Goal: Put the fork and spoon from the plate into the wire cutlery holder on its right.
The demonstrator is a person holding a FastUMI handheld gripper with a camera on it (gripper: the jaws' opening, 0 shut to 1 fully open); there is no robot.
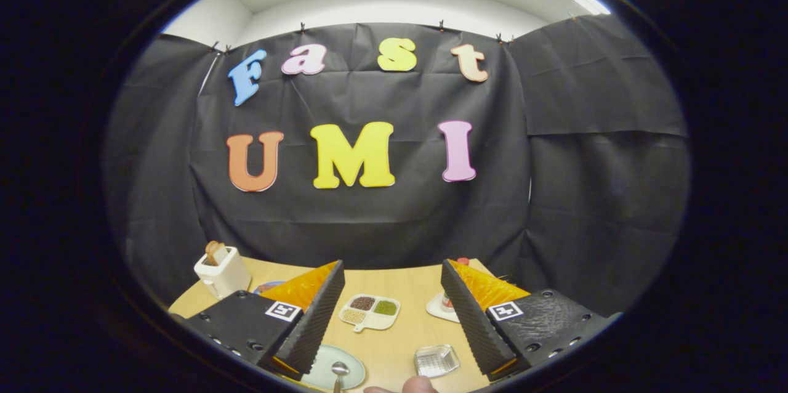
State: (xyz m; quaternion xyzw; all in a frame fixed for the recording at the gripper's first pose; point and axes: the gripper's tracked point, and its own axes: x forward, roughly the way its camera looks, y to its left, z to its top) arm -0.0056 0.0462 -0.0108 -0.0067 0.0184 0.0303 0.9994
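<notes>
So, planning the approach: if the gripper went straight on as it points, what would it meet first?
The open gripper would probably meet the white divided dish of grains on the wooden table first; depth is unclear.

No readable wording on any object.

The gripper (pixel 391 313), fingers spread apart, carries a small square coded marker (pixel 284 311) on its left finger block and another square marker (pixel 505 311) on its right; both are black-and-white patterns, not letters or numbers; the things on the surface (pixel 394 344) between and ahead of the fingers bear no legible label or brand.
</notes>
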